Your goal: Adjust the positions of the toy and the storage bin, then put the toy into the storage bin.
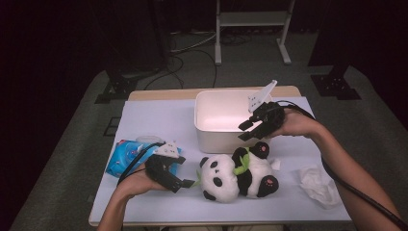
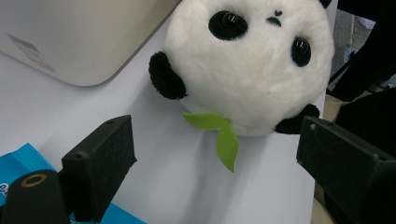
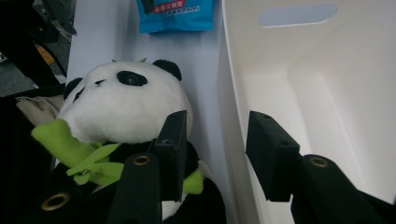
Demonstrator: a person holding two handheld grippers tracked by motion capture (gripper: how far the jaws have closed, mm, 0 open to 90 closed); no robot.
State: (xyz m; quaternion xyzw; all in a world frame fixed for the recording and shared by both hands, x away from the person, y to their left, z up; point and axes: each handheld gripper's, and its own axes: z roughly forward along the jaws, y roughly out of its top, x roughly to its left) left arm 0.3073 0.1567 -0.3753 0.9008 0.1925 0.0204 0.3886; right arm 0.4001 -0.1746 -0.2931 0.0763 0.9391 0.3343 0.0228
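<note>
A: What lies on the table (image 1: 159, 118), biggest thing first?

B: A white bin (image 1: 222, 120) stands open-topped at the far middle of the table, its near wall just behind a stuffed panda (image 1: 239, 174). The bin looks empty from above, which suggests it is waiting to receive things.

A: And the panda?

B: It lies on its back on the tabletop in front of the bin, head toward the person's left, a green cloth leaf (image 2: 219, 133) sticking out beside the head. It rests free; nothing grips it.

A: Where are the two grippers?

B: The right gripper (image 1: 248, 129) hangs above the bin's near rim, just over the panda's feet. Its jaws are spread apart with nothing between them; in the right gripper view one jaw sits over the panda's body and the other over the bin's inside, straddling the wall. The left gripper (image 1: 185, 184) rests low on the table by the panda's head, jaws parted and empty, the leaf just ahead of them.

A: Why that arrangement?

B: My reading: one tool at each end of the toy, placed to lift it toward the bin, the left aimed at the leaf as an easy thing to pinch.

A: Anything smaller?

B: A blue packet (image 1: 126, 156) lies under the left forearm's side of the table, and a crumpled tissue (image 1: 317, 185) sits near the right edge, both well clear of the panda.
</note>
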